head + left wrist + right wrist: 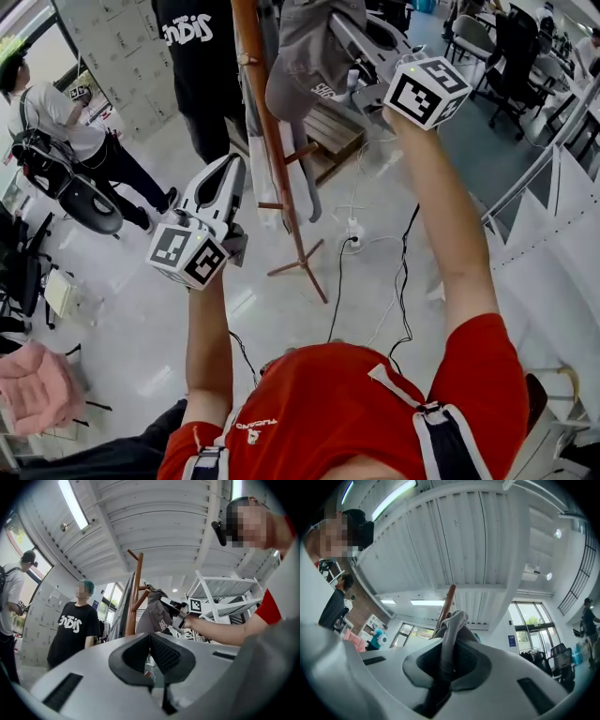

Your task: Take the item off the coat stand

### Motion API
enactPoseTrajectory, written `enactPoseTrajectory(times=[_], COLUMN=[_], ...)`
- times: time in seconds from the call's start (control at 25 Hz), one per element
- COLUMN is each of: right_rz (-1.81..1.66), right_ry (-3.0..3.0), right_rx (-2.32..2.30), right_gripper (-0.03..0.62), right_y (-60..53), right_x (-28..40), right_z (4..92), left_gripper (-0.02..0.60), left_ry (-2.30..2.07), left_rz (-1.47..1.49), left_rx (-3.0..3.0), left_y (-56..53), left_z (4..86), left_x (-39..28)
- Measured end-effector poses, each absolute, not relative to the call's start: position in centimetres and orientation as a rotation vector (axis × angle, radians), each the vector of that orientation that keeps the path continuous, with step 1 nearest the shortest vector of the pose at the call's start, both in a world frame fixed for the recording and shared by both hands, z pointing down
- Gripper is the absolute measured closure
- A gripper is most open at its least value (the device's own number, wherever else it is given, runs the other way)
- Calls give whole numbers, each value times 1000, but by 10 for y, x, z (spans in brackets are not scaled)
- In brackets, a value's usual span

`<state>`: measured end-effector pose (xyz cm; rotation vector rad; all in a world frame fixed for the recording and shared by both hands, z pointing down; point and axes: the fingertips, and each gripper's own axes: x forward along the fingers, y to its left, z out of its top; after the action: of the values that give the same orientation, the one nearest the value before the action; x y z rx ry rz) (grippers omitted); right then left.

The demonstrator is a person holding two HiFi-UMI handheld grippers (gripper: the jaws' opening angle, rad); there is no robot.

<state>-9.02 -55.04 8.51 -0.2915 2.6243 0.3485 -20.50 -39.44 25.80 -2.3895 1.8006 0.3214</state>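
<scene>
A grey fabric cap [314, 52] hangs high on the wooden coat stand [269, 131]. My right gripper [354, 33] is raised to it and shut on the cloth. In the right gripper view the grey fabric [451, 630] runs pinched between the pads of that gripper [449, 660], with the stand's pole [448, 597] just behind. My left gripper [228, 173] is lower, to the left of the pole, shut and holding nothing. From the left gripper [150, 641] view I see the stand [134, 602], the cap [157, 616] and the right gripper clamped on it.
A person in a black T-shirt [202, 56] stands just behind the stand. Another person in white [56, 122] is at the far left. Cables and a power strip [354, 230] lie near the stand's feet, with a wooden pallet [328, 131] behind. Office chairs [506, 47] stand at the back right.
</scene>
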Motion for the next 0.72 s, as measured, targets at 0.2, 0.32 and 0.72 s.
enactPoseTrajectory(times=[0.2,0.32,0.72], right_rz=[355,384,565], right_ry=[2592,2616,2694], right_rx=[-362,-403,-397], right_gripper=[553,553,554], right_y=[-547,-535,-463], right_x=[-60,-45,-16], right_z=[84,99,165], left_gripper=[571,571,571], left_ry=[1755,1740,1686], left_rz=[317,333,313], left_rx=[-2412,-2412,-2411], left_y=[-394,-393,-403], left_z=[257,256,250], left_x=[-201,-197,-166])
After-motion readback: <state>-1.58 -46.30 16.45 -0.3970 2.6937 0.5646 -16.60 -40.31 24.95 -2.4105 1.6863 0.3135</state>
